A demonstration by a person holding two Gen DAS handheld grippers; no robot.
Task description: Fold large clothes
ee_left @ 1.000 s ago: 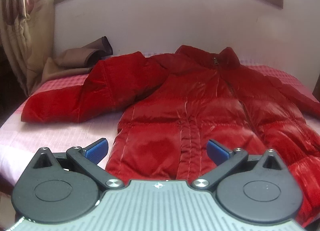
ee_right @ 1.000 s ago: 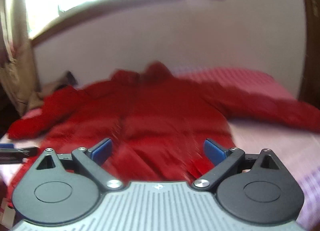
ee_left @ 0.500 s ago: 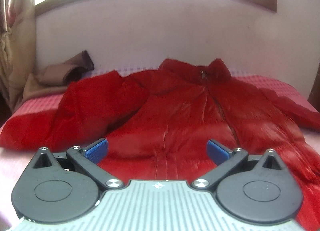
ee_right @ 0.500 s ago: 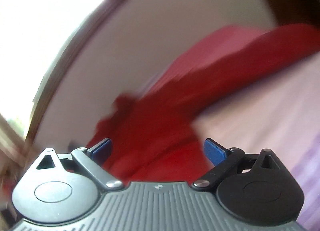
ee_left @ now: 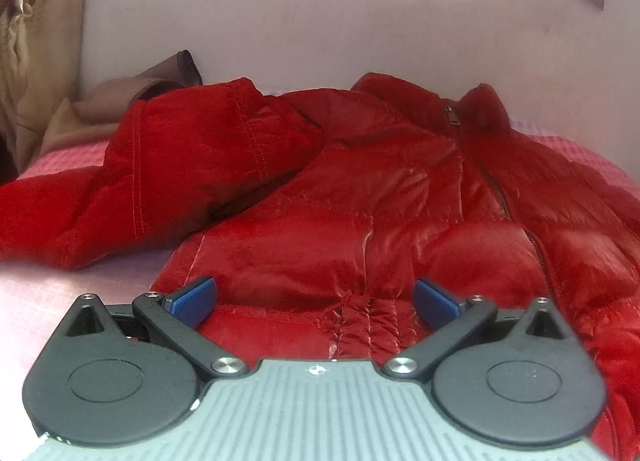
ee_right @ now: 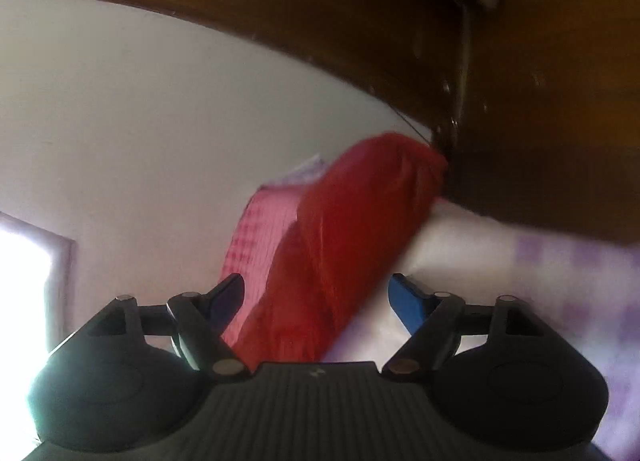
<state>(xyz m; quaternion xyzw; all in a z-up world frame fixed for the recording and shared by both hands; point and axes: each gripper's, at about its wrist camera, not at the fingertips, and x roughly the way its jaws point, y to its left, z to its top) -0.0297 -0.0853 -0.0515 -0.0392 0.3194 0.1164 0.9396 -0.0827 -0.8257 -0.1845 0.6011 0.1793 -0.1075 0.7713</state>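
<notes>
The right gripper [ee_right: 316,299], rolled on its side, has its jaws narrowing around the jacket sleeve [ee_right: 360,229] without pinching it yet; the left gripper [ee_left: 314,295] hangs spread over the hem of the red jacket [ee_left: 360,197], which lies front-up on the bed [ee_left: 60,289]. Pinch the sleeve near its cuff, deep between the pads, so the slick padded cloth shouldn't slip when it's carried across the chest.

Jacket [ee_left: 360,189] glossy red — bedsheet [ee_left: 60,273] pink checked.
</notes>
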